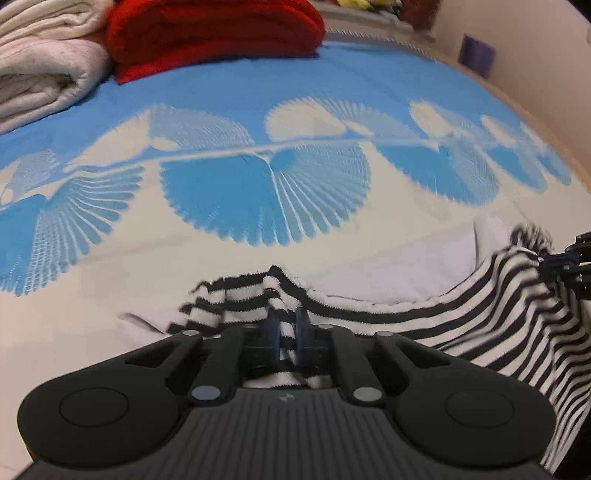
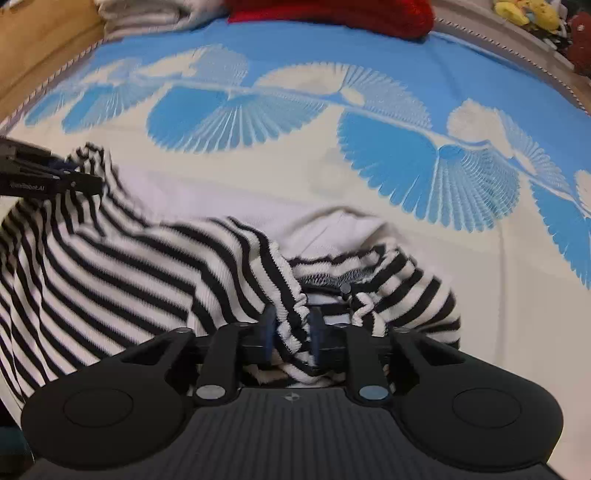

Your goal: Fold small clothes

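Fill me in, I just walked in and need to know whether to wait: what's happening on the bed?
A person is working two handheld grippers on a striped garment over the blue and cream bedspread. The left gripper and the right gripper are each shut on a bunched edge of it. It is crumpled, not yet folded. Red blanket and white blankets lie behind.
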Available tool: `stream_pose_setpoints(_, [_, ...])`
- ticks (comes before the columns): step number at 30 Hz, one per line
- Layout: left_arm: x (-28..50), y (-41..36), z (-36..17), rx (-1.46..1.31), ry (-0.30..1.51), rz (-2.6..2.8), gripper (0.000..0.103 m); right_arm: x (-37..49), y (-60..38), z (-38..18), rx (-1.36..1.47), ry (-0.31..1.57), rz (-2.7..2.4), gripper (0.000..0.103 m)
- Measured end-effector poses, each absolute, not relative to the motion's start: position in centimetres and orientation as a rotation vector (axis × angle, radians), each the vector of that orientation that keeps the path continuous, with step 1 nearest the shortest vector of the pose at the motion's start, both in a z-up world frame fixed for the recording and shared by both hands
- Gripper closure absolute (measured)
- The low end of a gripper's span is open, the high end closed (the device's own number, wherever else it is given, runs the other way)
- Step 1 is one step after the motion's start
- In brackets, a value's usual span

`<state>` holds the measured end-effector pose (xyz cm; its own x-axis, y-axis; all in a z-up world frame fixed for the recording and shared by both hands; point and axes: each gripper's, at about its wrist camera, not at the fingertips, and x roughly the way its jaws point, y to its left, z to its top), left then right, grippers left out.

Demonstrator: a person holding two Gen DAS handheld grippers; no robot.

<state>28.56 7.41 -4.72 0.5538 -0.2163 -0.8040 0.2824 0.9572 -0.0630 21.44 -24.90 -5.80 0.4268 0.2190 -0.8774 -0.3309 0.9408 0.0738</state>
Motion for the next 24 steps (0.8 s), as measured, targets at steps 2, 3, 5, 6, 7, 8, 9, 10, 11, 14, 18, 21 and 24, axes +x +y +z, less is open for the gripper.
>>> stream_pose_setpoints(2, [28.4,8.4,-3.2,0.031,0.871,-0.283,0.099,21.8,-25.8,-4.5,-0.075,1.004,0.31,0.091])
stream_pose_setpoints(3, [28.2,8.8,-2.4,0.014,0.83,-0.284,0.099,22.0,-26.4,-3.7,-0.036,0.954,0.289,0.091])
stream_pose_setpoints(5, [27.9,9.4,-1.1,-0.007,0.753,-0.275,0.099,22.2,-27.7,-1.7,0.063,0.829,0.252,0.091])
stream_pose_setpoints(6, [27.8,9.6,-0.8,-0.017,0.724,-0.266,0.099,22.4,-28.0,-1.2,0.09,0.791,0.239,0.091])
stream_pose_setpoints(7, [27.9,9.6,-0.7,-0.021,0.71,-0.256,0.099,22.5,-28.0,-0.9,0.101,0.754,0.22,0.091])
stream_pose_setpoints(8, [28.0,9.5,-0.9,-0.015,0.703,-0.236,0.099,22.8,-27.7,-0.7,0.086,0.715,0.189,0.091])
stream_pose_setpoints(9, [28.2,9.3,-1.1,-0.003,0.71,-0.223,0.099,23.0,-27.3,-0.7,0.069,0.694,0.175,0.091])
stream_pose_setpoints(10, [28.5,9.1,-1.6,0.018,0.735,-0.205,0.098,23.3,-26.9,-0.9,0.053,0.677,0.17,0.091])
stream_pose_setpoints(11, [28.8,9.0,-2.2,0.028,0.769,-0.189,0.098,23.8,-26.2,-1.2,0.034,0.671,0.168,0.091])
stream_pose_setpoints(14, [30.2,9.7,-5.0,-0.025,0.96,-0.185,0.088,25.7,-24.8,-3.5,0.011,0.757,0.168,0.089])
stream_pose_setpoints(18, [30.1,12.1,-4.1,-0.124,0.97,-0.213,0.071,27.7,-23.7,-7.3,-0.032,0.937,0.139,0.084])
stream_pose_setpoints(21, [29.3,15.5,-2.1,-0.273,0.893,-0.204,0.057,27.3,-25.0,-6.1,0.009,0.909,0.163,0.077])
stream_pose_setpoints(24, [29.4,18.1,-1.8,-0.373,0.887,-0.158,0.057,26.0,-27.8,-3.7,0.088,0.804,0.139,0.05])
